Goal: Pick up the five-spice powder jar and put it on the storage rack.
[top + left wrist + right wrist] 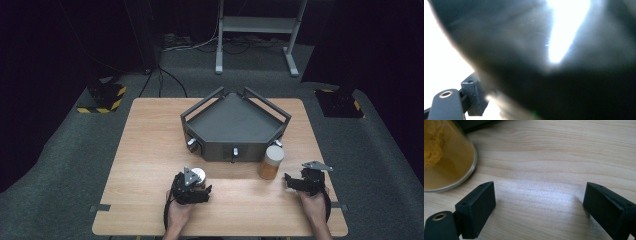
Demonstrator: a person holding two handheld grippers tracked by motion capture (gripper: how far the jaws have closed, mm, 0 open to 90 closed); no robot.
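Nearest the person's edge of the wooden table [150, 165], two forearms come in from the bottom of the high view, each hand holding a claw. The left claw [196, 186] sits low over the table, its grey three-cornered plate on top, right at a small jar with a silvery lid [198, 175]. From above, the jar's lid shows just past the claw's body, touching or nearly touching it. In the left gripper view a dark, blurred surface with a bright glare streak sits very close to the lens, and one black jaw shows at the lower left; whether this claw is spread or pinching the small jar cannot be told.

The right claw [539, 207] rests over bare wood near the table's right side, its jaws spread wide with nothing between them. Just ahead and to its left stands a clear jar of orange-yellow powder [444, 155], upright, its base close to the left jaw but apart from it. In the high view this powder jar [270, 161] has a pale lid and stands just in front of the right front corner of the tray.

Farther back, at the middle of the table, sits a dark grey tray [235, 122] with angled walls and rail handles; its floor is bare. Beyond the table lie grey carpet, cables and a white stand's legs [255, 40].
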